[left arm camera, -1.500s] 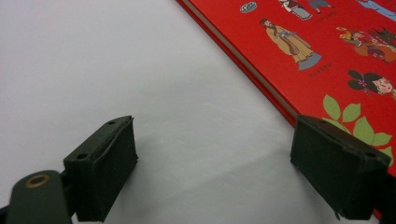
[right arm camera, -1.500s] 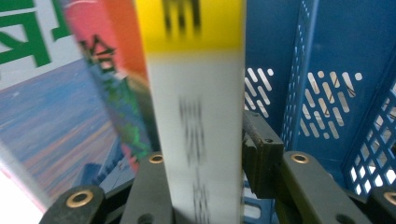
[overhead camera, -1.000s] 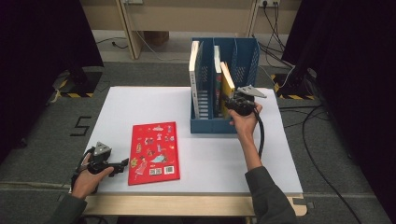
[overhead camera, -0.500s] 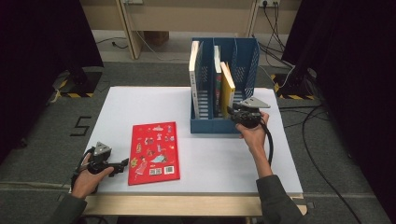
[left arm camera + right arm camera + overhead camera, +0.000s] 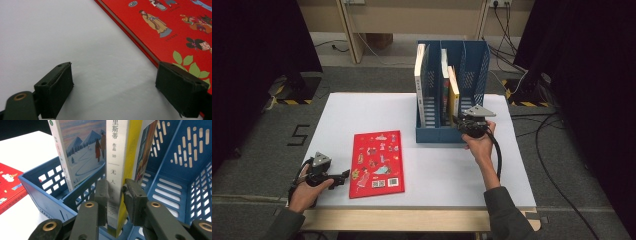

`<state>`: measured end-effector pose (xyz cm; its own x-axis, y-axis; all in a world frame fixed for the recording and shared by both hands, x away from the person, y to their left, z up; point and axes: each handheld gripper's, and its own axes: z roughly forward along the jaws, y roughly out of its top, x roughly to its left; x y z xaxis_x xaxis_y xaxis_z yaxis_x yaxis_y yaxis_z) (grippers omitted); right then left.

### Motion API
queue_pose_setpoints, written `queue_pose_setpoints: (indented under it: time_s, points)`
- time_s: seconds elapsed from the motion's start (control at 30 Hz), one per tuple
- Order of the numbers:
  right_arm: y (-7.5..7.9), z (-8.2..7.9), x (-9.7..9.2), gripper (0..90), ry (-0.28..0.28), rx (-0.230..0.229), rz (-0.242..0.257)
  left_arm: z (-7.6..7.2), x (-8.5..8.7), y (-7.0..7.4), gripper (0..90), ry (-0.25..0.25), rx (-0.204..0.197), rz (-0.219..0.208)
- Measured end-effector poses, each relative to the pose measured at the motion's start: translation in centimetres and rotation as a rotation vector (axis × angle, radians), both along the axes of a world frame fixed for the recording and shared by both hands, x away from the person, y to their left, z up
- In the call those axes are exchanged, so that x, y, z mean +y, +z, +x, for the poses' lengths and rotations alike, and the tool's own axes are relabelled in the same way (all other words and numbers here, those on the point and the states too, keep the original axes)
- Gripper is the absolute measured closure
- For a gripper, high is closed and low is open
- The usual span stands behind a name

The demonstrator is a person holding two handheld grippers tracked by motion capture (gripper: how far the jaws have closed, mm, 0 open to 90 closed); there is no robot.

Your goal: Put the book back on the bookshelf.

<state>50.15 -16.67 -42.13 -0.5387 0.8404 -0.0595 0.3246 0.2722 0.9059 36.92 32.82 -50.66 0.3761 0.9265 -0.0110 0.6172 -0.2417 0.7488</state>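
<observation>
Yellow-edged book [image 5: 117, 170] stands upright in the blue file rack [image 5: 472, 65] at the far right of the white bench [image 5: 437, 170], its white spine with black characters facing the right claw [image 5: 115, 195]. That claw has just been closing, and its two black jaws now press on the spine from either side, low down near the rack's front wall. In the high view the right claw [image 5: 467, 124] sits at the rack's front, with the person's right hand [image 5: 479, 142] behind it and the cable trailing back along the forearm. A second book with a snowy mountain cover [image 5: 80, 152] leans in the neighbouring compartment, just beside the held one and parted from it by the slotted divider. Another white-spined book [image 5: 419, 85] stands in the rack's left compartment.

Nearer the person, a red picture book [image 5: 377, 162] lies flat on the bench, well apart from the rack. The left claw [image 5: 343, 176] rests low over the bench at that book's left edge, held in the left hand [image 5: 307, 187]. Its jaws stand apart with bare bench between them [image 5: 112, 82]; one jaw overlaps the corner of the red cover [image 5: 180, 32], though I cannot tell whether it touches.
</observation>
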Motion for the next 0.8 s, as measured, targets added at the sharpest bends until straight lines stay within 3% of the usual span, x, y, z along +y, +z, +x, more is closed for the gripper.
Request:
queue_pose_setpoints:
  time_s: [0.17, 0.47, 0.53, 0.7, 0.8]
  points:
    - [-0.1, 0.5, 0.2, 72.9, 0.003, 0.002, 0.012, 0.0, 0.0, 0.0, 13.3, 0.0, 0.0, 0.0]
    - [0.0, 0.9, 1.3, 70.5, -0.009, 0.0, -0.071, 0.0, 0.0, 0.0, 13.3, 0.001, 0.0, 0.001]
    - [0.0, 1.2, 1.3, 70.3, -0.005, 0.012, -0.049, 0.0, 0.0, 0.0, 13.2, 0.0, 0.0, 0.001]
    - [0.2, 1.4, 1.3, 70.8, -0.013, 0.003, -0.051, 0.0, 0.0, 0.0, 13.2, 0.001, 0.0, 0.001]
    - [0.4, 1.3, 1.0, 71.3, -0.034, -0.002, -0.079, 0.0, 0.0, 0.0, 13.2, 0.001, 0.0, 0.001]
